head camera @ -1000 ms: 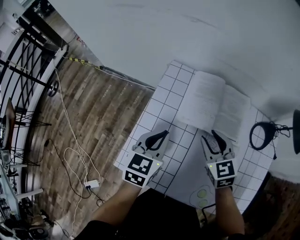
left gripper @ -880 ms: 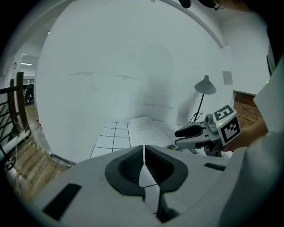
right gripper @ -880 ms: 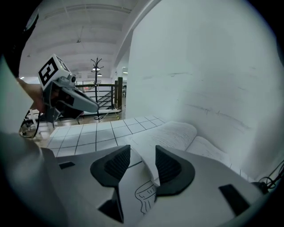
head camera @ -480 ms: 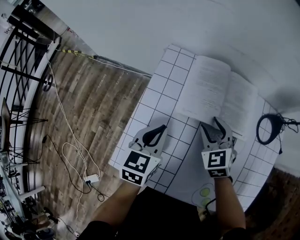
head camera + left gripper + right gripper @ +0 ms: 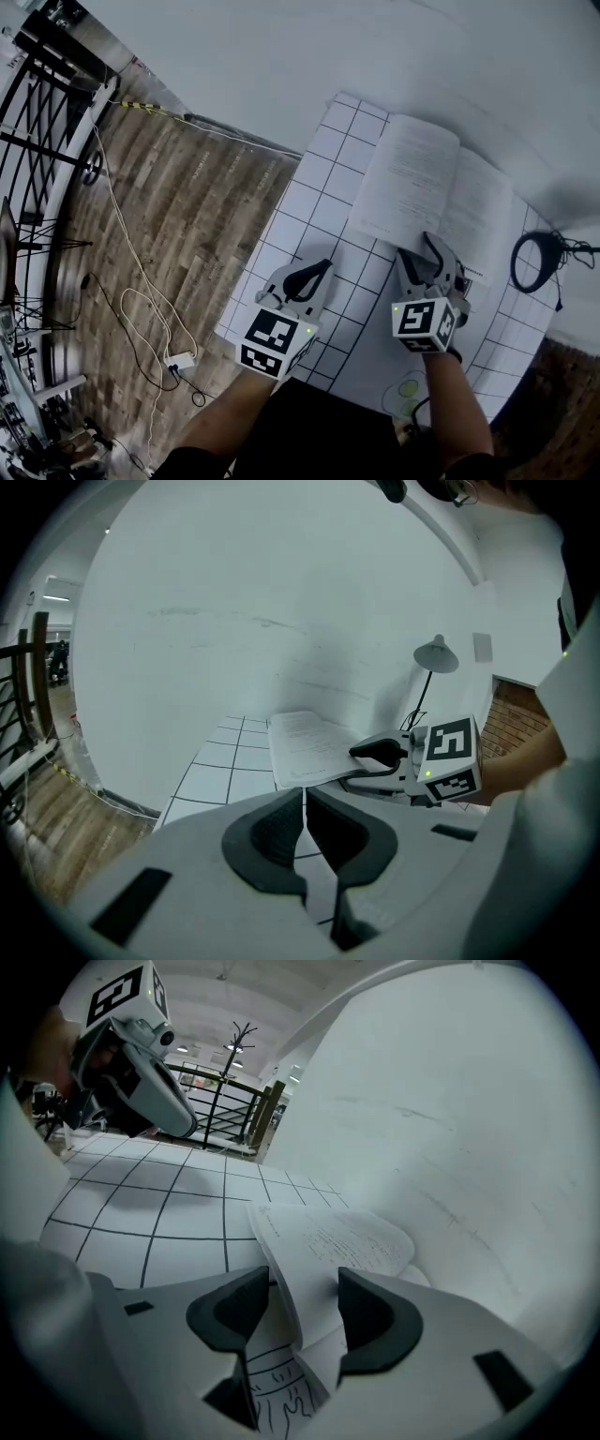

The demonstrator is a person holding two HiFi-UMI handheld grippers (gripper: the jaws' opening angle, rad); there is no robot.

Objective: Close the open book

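An open book (image 5: 427,192) lies on the white gridded table (image 5: 309,202), its left pages arched up. My right gripper (image 5: 419,246) is at the book's near edge and its jaws are opening. In the right gripper view the raised page edge of the book (image 5: 337,1237) stands between the right gripper's (image 5: 305,1302) pads with a gap on each side. My left gripper (image 5: 317,272) rests low over the table to the left of the book, shut with nothing in it; the left gripper view shows its jaws (image 5: 305,803) together, the book (image 5: 305,747) ahead.
A black desk lamp's base (image 5: 534,262) stands right of the book, its shade (image 5: 436,655) against the white wall. The table's left edge drops to a wooden floor with cables (image 5: 141,281) and a black railing beyond.
The right gripper has rolled, sunk toward the book's near edge and spread its jaws around the pages. The left gripper has dropped slightly, still shut.
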